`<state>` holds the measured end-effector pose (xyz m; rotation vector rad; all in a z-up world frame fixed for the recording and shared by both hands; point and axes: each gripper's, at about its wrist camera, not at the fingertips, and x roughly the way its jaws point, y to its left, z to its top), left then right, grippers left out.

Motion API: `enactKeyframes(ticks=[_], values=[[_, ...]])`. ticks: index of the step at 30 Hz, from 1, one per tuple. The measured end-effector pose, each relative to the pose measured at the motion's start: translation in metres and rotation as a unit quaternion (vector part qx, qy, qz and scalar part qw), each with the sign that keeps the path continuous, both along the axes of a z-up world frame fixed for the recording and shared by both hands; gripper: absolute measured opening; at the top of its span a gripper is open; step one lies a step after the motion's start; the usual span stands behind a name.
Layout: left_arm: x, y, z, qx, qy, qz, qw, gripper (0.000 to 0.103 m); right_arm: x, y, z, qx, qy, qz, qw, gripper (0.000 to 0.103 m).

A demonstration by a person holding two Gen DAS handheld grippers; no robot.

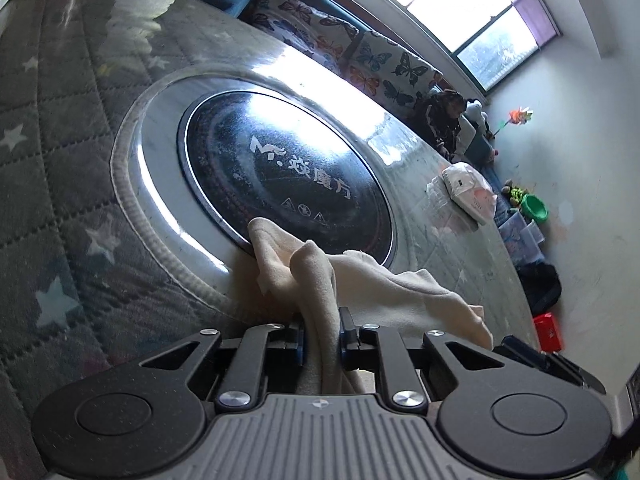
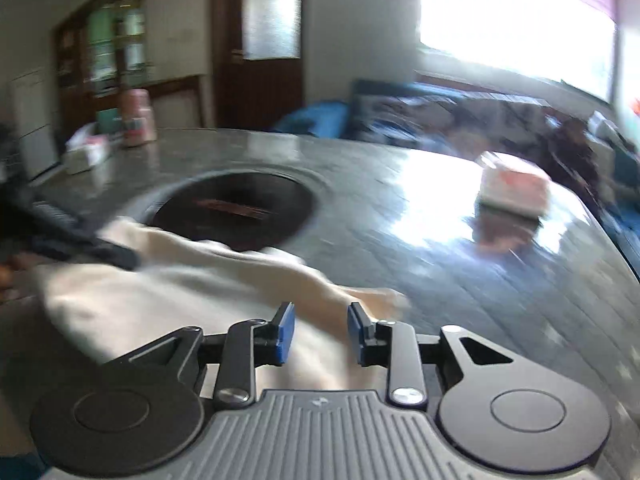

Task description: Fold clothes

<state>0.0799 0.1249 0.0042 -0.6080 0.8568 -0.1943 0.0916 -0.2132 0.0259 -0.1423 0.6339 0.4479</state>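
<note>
Cream cloth (image 1: pixel 320 280) is clamped between the two fingers of the left gripper (image 1: pixel 322 336), a bunched fold rising straight out of the narrow gap and spilling ahead of the tool and off to its right. The rest of the garment lies on the round table (image 1: pixel 68 168), its far edge overlapping the rim of the black induction plate (image 1: pixel 280 176) set in the table's middle, directly ahead of the fingertips. Beyond the plate and to the right of the tool, a white packet (image 1: pixel 468 188) lies near the table's edge.

In the right wrist view, which is blurred, the right gripper (image 2: pixel 322 334) is seen with its blue pads (image 2: pixel 286 332) standing apart. The same cream cloth (image 2: pixel 168 292) lies under and between them, but the pads are not pressed on it. The cloth stretches away to the left of this tool, where the dark fingers of the left gripper (image 2: pixel 100 250) are seen on it. Ahead of the right gripper the dark plate (image 2: pixel 236 208) is seen, and further off to its right the white packet (image 2: pixel 514 192) on the glossy tabletop (image 2: pixel 400 248).
</note>
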Motion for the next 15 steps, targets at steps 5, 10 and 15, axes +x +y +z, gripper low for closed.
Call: enactKeyframes(ticks=[5,10,15], values=[[0.003,-0.003,0.001,0.018,-0.002,-0.005,0.9998,0.016,0.017,-0.028,-0.016,0.032,0.034,-0.039,0.998,0.037],[0.005,-0.006,0.003,0.036,-0.006,-0.012,0.9992,0.017,0.026,-0.039,-0.029,0.064,0.06,-0.046,0.995,0.037],[0.008,-0.009,0.003,0.051,-0.01,-0.019,0.9985,0.017,0.026,-0.034,-0.032,0.08,0.062,-0.045,0.994,0.021]])
